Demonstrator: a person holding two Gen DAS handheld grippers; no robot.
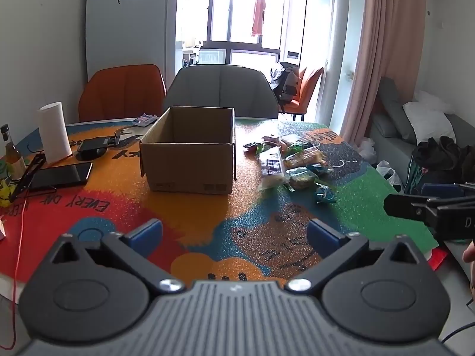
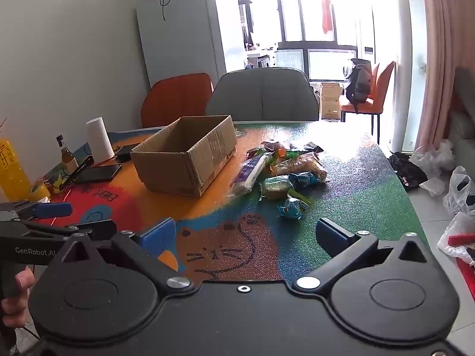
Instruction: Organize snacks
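Observation:
An open, empty cardboard box [image 1: 190, 151] stands on the colourful table [image 1: 190, 207]; it also shows in the right wrist view [image 2: 185, 154]. A pile of wrapped snacks [image 1: 289, 163] lies to its right, also seen in the right wrist view [image 2: 282, 175]. A small blue packet [image 2: 292, 206] lies nearest the right gripper. My left gripper [image 1: 234, 233] is open and empty above the near table edge. My right gripper [image 2: 246, 233] is open and empty, short of the snacks. Each gripper shows at the edge of the other's view.
A white paper roll [image 1: 55, 132], a bottle [image 1: 13, 154], a dark phone [image 1: 59, 173] and a black device [image 1: 92, 148] sit at the table's left. An orange chair [image 1: 121, 92] and a grey chair [image 1: 221, 90] stand behind. Plastic bags [image 2: 457, 190] lie on the floor at right.

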